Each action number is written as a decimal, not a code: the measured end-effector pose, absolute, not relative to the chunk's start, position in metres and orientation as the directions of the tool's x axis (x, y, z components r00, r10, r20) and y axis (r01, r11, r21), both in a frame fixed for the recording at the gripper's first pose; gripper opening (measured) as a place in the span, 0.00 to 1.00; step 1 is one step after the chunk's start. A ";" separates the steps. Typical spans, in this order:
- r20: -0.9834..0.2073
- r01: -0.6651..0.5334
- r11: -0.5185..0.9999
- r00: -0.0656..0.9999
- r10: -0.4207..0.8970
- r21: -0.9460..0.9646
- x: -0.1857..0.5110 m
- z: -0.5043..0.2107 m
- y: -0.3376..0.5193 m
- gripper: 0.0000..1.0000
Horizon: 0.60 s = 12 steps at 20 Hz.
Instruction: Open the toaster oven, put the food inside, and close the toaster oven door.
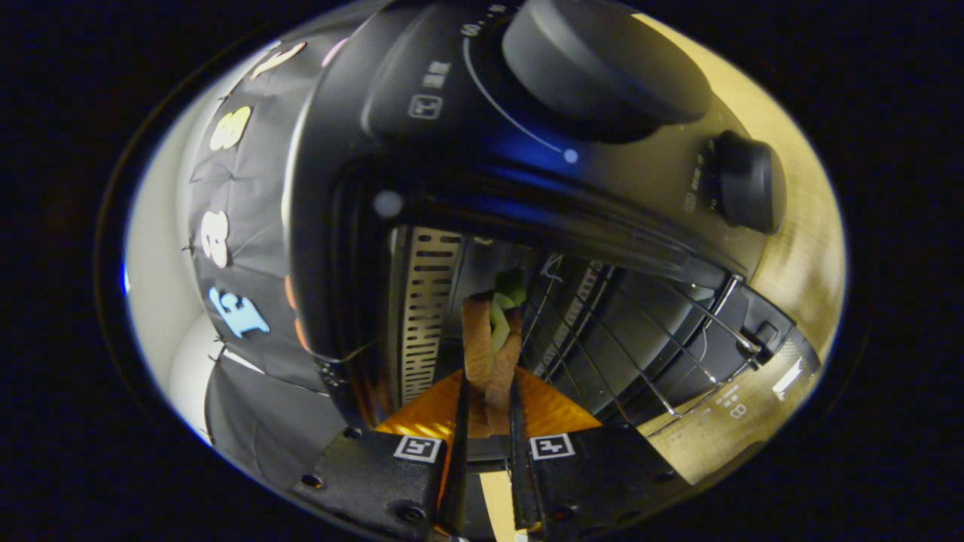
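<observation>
gripper [488, 410] fingers pinching the food [491, 342], a sandwich-like piece, held inside the open toaster oven [452, 188] cavity | wire rack [640, 339] just beside it | risk: food snags on rack wires or slips sideways on release.

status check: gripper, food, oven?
Gripper shut on sandwich, fingers at oven mouth. Toaster oven door open, wire rack beside the sandwich. Nothing blocking the cavity.

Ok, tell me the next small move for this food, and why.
Probably ease forward and set it on the wire rack. The hand-held gripper is shut on the food, which already reaches into the open toaster oven, rack right beside it.
</observation>
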<state>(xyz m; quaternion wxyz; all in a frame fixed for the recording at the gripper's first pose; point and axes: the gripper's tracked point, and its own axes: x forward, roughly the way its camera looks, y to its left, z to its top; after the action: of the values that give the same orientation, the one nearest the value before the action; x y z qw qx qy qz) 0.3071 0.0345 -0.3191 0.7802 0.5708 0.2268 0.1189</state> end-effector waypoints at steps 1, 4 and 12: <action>-0.245 0.092 0.342 0.864 0.440 0.935 0.307 -0.326 0.036 0.34; -0.253 0.087 0.356 0.855 0.453 0.931 0.303 -0.326 0.046 0.43; -0.339 0.066 0.501 0.811 0.476 0.863 0.285 -0.329 0.055 0.69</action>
<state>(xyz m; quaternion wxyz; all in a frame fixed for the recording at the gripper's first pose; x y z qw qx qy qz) 0.2854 0.0548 -0.3287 0.8197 0.4834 0.2807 0.1250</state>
